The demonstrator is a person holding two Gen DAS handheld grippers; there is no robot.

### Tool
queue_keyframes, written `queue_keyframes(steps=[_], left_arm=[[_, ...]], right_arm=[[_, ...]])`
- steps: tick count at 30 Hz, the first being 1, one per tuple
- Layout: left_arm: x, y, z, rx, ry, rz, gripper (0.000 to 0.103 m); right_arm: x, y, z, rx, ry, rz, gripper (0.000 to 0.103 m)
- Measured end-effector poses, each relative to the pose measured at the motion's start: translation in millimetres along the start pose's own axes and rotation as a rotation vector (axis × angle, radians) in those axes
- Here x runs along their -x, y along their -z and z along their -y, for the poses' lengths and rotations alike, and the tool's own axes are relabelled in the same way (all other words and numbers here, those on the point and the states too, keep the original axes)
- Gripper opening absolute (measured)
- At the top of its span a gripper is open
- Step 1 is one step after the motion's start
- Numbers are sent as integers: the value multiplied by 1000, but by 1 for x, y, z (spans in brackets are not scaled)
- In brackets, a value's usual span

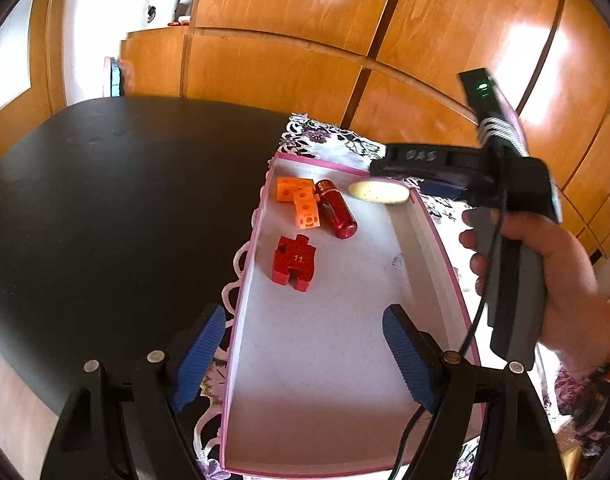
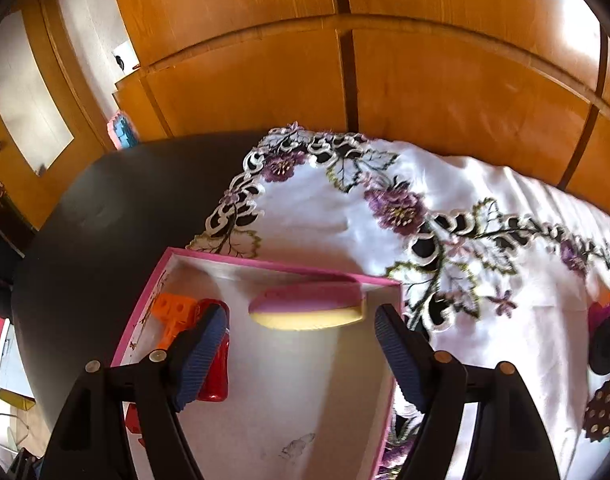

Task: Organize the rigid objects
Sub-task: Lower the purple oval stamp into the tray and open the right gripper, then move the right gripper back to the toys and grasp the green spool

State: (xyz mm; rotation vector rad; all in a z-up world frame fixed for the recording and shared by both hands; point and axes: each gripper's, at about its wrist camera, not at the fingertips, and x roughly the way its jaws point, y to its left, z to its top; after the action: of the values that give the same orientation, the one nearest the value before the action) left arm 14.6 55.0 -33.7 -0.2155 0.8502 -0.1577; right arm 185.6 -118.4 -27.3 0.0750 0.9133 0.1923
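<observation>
I judge the step in hand to be clearing out after a drop. The yellow-and-pink oval (image 2: 307,306) lies in the box (image 1: 433,232), against its far wall, and my right gripper (image 2: 301,356) stands over it with nothing between the fingers (image 2: 203,354), which gape wide.

To do this well I would lift straight up until both pads are above the pink rim, and only then swing toward the right edge of the counter, where more pieces wait on the cloth (image 2: 337,216): a dark round one (image 2: 607,346) and a dotted brown one (image 2: 607,408). The right-hand pad sits just inside the box's right wall, so any sideways drift while low could catch the rim and shove the box.

The box also holds an orange block (image 1: 299,200), a red tube (image 1: 337,210) and a red puzzle piece (image 1: 294,258), all along its left side, so the oval has room.

My left gripper (image 1: 305,356) hangs above the near end of the box, tilted down, fingers wide and empty, straddling the left wall. A hand (image 1: 545,264) grips the right tool's handle at the box's right side, nose angled down toward the far wall.
</observation>
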Motion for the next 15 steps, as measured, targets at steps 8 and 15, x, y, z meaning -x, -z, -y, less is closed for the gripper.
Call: queue_keyframes(steps=[8,15], left_arm=[[1,-1,0,27,6,-3,85],[2,1,18,-9,21,-7,87]], right_arm=[[55,10,22,-42,11,115,78],[88,48,45,-41,35,118,78]])
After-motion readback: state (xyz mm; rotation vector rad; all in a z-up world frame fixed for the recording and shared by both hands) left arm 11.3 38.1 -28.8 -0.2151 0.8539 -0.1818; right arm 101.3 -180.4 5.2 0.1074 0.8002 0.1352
